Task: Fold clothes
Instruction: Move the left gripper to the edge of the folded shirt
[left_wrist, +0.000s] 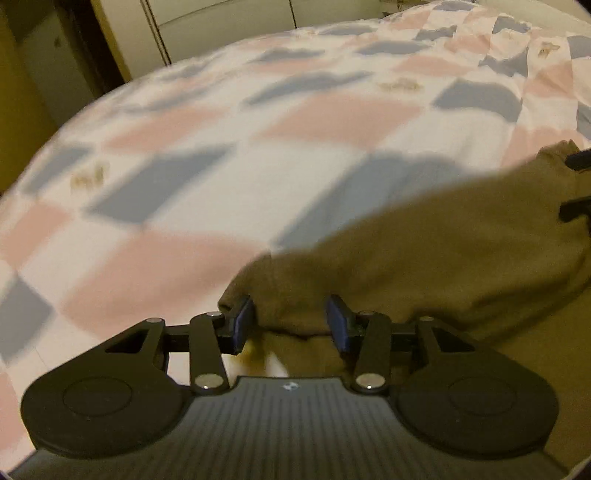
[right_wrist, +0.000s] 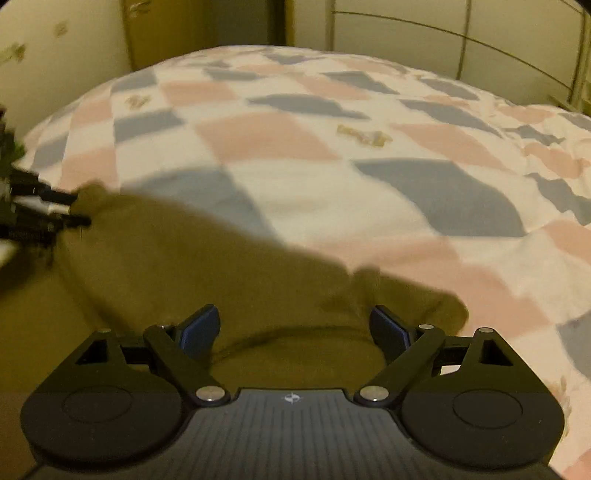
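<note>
Both tongs gape around the olive garment (left_wrist: 424, 240) — left tongs (left_wrist: 291, 321) narrower, right tongs (right_wrist: 295, 328) wider.

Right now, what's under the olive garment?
The olive garment lies on the checked bedspread, which shows all around its far edge. Whatever sits beneath the cloth itself is covered. Both grippers, left and right, straddle its near edge, jaws apart.

place: home bedroom | evidence: bed with checked quilt (right_wrist: 295, 147), wardrobe doors (right_wrist: 461, 44)
</note>
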